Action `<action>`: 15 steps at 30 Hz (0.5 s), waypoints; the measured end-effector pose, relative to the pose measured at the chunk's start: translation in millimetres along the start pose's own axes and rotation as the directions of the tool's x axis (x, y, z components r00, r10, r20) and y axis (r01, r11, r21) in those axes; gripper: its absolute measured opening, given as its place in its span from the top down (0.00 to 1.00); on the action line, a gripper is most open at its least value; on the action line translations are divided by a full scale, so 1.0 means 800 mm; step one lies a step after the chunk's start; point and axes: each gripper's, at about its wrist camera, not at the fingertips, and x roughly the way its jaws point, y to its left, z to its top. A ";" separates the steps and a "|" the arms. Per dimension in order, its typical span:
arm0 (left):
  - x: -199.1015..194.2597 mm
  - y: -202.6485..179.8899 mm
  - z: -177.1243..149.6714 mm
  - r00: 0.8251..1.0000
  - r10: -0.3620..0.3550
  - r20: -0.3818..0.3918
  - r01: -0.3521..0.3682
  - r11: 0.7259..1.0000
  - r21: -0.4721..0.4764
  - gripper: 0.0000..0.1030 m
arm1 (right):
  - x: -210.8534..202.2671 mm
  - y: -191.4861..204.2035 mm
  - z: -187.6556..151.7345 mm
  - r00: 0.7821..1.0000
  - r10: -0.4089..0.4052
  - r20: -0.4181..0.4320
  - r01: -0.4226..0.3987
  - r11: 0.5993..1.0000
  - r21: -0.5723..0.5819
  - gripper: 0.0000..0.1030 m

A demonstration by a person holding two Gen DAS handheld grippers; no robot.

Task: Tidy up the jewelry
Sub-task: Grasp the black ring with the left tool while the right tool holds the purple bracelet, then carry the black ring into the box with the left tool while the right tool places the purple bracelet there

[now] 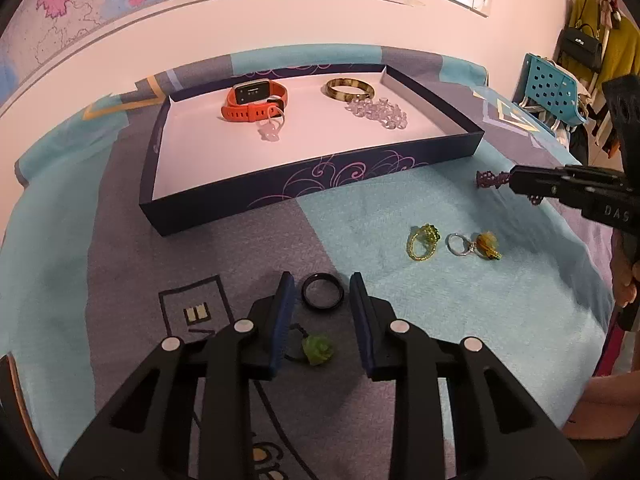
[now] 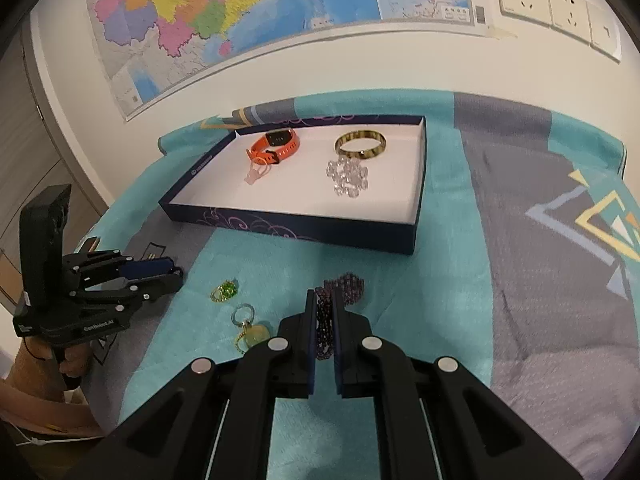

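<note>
A dark blue box tray (image 1: 312,184) (image 2: 304,226) holds an orange watch (image 1: 256,102) (image 2: 274,144), a mottled bangle (image 1: 350,89) (image 2: 361,144), a clear bead bracelet (image 1: 378,113) (image 2: 348,178) and a pale pink ring (image 1: 272,130). My left gripper (image 1: 322,284) (image 2: 168,268) is open over a black ring (image 1: 322,292), with a green flower ring (image 1: 316,350) between its fingers. My right gripper (image 2: 323,300) (image 1: 516,180) is shut on a purple bead bracelet (image 2: 346,286) (image 1: 490,179). A green bead ring (image 1: 423,240) (image 2: 224,292) and a yellow charm ring (image 1: 476,245) (image 2: 250,330) lie on the cloth.
A teal and grey patterned cloth (image 1: 440,320) (image 2: 520,280) covers the table. A map (image 2: 240,12) and wall sockets (image 2: 560,4) are on the wall behind. A blue perforated chair (image 1: 552,92) and hanging bags (image 1: 580,44) stand at the far right.
</note>
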 end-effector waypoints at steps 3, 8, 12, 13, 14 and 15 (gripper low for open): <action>-0.001 -0.001 -0.001 1.000 -0.010 -0.002 0.010 1.000 -0.009 0.78 | -0.005 0.002 0.008 1.000 0.004 0.013 -0.004 1.000 -0.015 0.95; -0.007 -0.004 0.002 1.000 -0.023 0.014 0.023 1.000 -0.006 0.78 | -0.013 0.007 0.025 0.999 0.018 0.042 -0.016 0.999 -0.042 0.95; -0.018 -0.004 0.013 0.998 -0.044 0.044 0.045 0.999 -0.009 0.78 | -0.019 0.011 0.044 0.997 0.030 0.071 -0.025 0.998 -0.066 0.95; -0.022 -0.002 0.019 0.997 -0.055 0.058 0.056 0.998 -0.012 0.78 | -0.020 0.012 0.049 0.997 0.027 0.078 -0.021 0.997 -0.073 0.95; -0.025 -0.001 0.023 0.996 -0.057 0.067 0.058 0.998 -0.014 0.78 | -0.020 0.013 0.054 0.996 0.025 0.084 -0.018 0.997 -0.080 0.95; -0.027 0.000 0.028 0.995 -0.057 0.077 0.058 0.998 -0.014 0.78 | -0.019 0.014 0.060 0.995 0.026 0.092 -0.018 0.996 -0.085 0.95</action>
